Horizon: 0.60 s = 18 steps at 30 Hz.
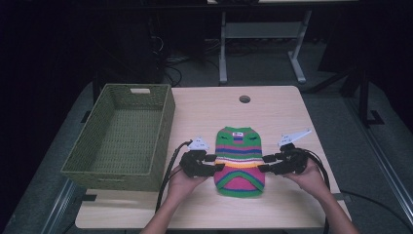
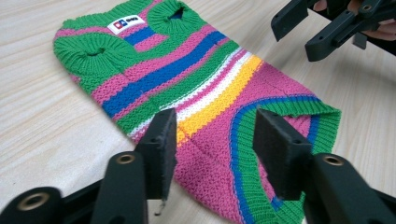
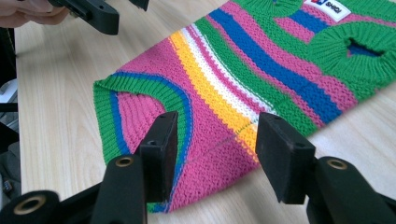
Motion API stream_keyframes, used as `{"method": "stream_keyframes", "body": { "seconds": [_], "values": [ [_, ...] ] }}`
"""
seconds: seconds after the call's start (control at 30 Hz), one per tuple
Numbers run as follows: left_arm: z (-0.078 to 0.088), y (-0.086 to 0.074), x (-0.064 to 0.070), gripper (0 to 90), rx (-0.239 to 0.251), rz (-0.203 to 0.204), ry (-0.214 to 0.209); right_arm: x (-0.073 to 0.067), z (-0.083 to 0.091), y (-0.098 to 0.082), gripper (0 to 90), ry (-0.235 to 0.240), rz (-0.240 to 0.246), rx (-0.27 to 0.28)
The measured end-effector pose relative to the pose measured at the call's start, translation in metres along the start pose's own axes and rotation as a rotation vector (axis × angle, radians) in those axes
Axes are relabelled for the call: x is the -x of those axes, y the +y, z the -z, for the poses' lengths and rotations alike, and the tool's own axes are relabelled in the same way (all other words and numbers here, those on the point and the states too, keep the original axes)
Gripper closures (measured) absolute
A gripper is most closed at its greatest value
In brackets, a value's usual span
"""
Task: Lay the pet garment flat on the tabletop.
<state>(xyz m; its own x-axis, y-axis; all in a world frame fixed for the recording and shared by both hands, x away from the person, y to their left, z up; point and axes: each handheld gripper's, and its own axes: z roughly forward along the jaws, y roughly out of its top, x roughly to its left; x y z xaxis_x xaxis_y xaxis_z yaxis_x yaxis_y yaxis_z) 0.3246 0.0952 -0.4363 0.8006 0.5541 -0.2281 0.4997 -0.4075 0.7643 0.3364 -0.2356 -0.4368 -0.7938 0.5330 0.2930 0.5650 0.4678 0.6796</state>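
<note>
Sweater [image 1: 239, 161] lies flat mid-table, right of the basket [image 1: 122, 136]. Left gripper [image 1: 214, 163] and right gripper [image 1: 267, 163] flank its edges, both released, nothing pinched. Risk: a shallow bite (knit is stretchy) catches one layer only, so the sweater sags and slips.

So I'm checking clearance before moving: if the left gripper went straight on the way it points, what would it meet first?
Probably the striped knit sweater: the left gripper has open jaws aimed at its near side edge, though whether they already touch it is unclear.
</note>
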Motion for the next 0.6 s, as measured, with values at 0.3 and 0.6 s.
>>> {"method": "stream_keyframes", "body": {
  "seconds": [0.3,0.6],
  "values": [
    [0.004,-0.002,0.004,36.9,0.019,0.014,-0.009,0.005,0.007,-0.012,42.1,-0.002,-0.024,0.015],
    [0.009,-0.007,0.006,25.9,0.010,0.011,0.011,0.006,0.015,-0.020,39.9,-0.004,-0.036,0.021]
  ]
}}
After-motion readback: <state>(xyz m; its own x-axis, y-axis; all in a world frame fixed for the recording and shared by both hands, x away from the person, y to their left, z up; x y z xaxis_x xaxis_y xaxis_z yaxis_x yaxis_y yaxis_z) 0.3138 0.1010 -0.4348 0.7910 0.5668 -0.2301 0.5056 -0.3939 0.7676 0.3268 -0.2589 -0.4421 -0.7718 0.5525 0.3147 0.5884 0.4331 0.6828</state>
